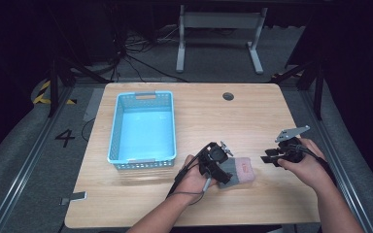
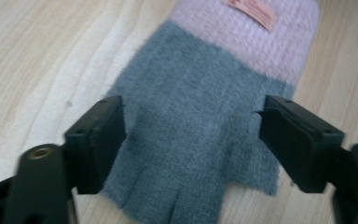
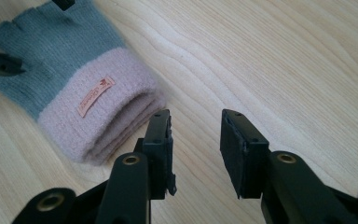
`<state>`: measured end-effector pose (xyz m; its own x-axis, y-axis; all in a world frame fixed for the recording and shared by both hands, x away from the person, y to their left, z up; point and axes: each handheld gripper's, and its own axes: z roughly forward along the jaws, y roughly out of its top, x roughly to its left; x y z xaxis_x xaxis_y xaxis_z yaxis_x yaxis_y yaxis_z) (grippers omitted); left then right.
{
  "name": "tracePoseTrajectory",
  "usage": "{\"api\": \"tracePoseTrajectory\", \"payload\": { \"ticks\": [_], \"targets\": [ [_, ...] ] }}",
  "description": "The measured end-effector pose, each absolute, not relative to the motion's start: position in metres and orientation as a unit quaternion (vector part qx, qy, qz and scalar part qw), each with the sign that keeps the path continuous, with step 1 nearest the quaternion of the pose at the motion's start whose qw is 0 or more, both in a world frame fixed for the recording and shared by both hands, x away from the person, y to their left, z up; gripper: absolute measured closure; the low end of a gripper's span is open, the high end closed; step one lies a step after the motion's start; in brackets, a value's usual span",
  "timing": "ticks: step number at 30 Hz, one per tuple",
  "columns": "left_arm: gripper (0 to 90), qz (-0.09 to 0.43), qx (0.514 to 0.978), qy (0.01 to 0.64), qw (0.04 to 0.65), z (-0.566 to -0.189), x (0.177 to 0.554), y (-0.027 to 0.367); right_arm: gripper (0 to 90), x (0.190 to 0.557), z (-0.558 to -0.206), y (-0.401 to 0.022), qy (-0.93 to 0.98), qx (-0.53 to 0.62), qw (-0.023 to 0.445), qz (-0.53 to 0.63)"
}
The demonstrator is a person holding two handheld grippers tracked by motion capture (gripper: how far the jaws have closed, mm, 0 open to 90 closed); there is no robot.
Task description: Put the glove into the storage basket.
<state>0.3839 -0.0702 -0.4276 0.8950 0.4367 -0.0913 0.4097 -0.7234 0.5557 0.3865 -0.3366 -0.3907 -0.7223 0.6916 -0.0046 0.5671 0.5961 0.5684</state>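
A fingerless glove [image 1: 241, 169] with a grey hand and a pink cuff lies flat on the wooden table [image 1: 213, 116], front centre. My left gripper [image 1: 222, 170] is low over its grey end. In the left gripper view the left gripper [image 2: 191, 112] stands open, one jaw on each side of the glove's [image 2: 200, 70] grey part. My right gripper [image 1: 267, 159] is just right of the glove. The right gripper [image 3: 196, 119] is open over bare wood, its left jaw close beside the pink cuff of the glove [image 3: 74, 88].
A light blue plastic basket [image 1: 118, 126] stands empty on the left half of the table. A round cable hole [image 1: 228, 96] sits near the far edge. Bare wood lies between basket and glove.
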Motion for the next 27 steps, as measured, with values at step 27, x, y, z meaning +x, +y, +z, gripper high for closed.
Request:
{"api": "tracePoseTrajectory", "payload": {
  "ticks": [27],
  "targets": [
    [13.2, 0.048, 0.945, 0.212, 0.243, -0.443, 0.383, -0.085, 63.2, 0.387, -0.392, -0.335, 0.888, 0.353, 0.103, 0.277]
  ]
}}
